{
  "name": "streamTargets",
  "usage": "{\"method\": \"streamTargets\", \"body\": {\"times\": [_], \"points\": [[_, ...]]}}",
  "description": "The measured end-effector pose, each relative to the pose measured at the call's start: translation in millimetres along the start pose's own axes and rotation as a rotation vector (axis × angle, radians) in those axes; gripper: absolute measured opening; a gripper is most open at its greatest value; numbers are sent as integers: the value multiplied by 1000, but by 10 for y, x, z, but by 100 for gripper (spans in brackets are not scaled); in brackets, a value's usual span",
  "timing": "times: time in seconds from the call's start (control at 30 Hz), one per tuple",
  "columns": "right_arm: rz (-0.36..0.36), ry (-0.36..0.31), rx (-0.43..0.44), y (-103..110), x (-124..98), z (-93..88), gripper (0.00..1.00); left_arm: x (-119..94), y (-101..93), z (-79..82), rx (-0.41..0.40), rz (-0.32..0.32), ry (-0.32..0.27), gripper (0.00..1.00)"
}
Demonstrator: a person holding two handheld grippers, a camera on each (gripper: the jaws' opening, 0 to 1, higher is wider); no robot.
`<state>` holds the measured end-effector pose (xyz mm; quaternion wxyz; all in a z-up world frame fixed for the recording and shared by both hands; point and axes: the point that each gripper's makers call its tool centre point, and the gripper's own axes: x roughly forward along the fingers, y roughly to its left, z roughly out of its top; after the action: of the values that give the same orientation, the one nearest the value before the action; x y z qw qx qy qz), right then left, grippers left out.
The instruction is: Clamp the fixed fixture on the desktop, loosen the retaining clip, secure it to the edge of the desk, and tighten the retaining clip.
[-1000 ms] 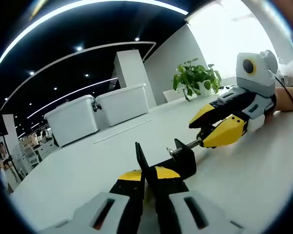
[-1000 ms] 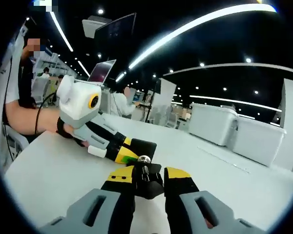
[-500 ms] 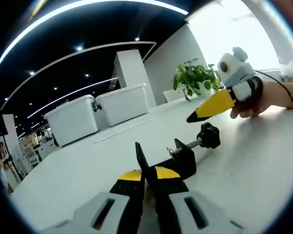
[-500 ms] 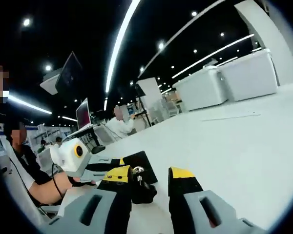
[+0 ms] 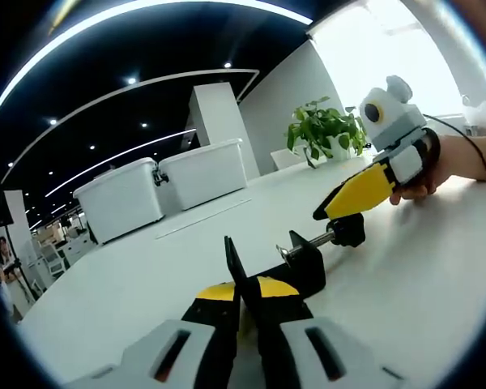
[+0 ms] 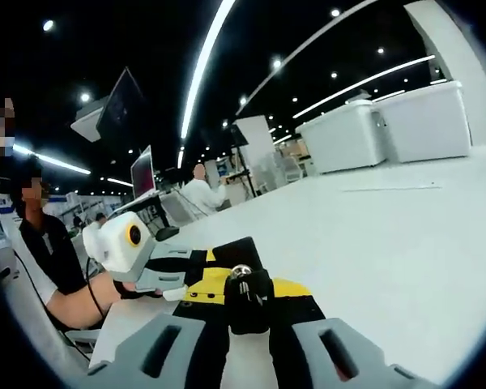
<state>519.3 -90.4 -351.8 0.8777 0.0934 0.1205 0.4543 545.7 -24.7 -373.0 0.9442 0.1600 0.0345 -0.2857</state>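
In the left gripper view, the left gripper [image 5: 241, 298] sits low at the bottom, its yellow-tipped jaws pressed together on the thin black plate of the clamp [image 5: 296, 263], which rests on the white desk [image 5: 405, 292]. From the clamp's black body a threaded screw [image 5: 317, 240] runs up and to the right, ending in a black knob [image 5: 348, 229]; that is its long axis. The right gripper [image 5: 358, 194] comes in from the right, held in a hand [image 5: 428, 166], angled down-left with its yellow jaws closed onto the knob. Farther back stand two white bins [image 5: 158, 190] and a potted plant [image 5: 324, 130].

In the right gripper view, the knob [image 6: 248, 300] is gripped between the right gripper's jaws, screw end facing the camera. Just beyond lies the clamp's black body, with the left gripper [image 6: 196, 279] reaching it from the left.
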Motion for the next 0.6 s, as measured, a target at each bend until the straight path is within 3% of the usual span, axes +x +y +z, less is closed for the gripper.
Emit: {"method": "streamTargets", "body": {"times": [0.4, 0.6], "points": [[-12, -47, -140, 17, -28, 52, 10, 23, 52, -25, -2, 1, 0, 7], [-7, -37, -135, 20, -21, 47, 12, -22, 14, -23, -2, 0, -1, 7]]}}
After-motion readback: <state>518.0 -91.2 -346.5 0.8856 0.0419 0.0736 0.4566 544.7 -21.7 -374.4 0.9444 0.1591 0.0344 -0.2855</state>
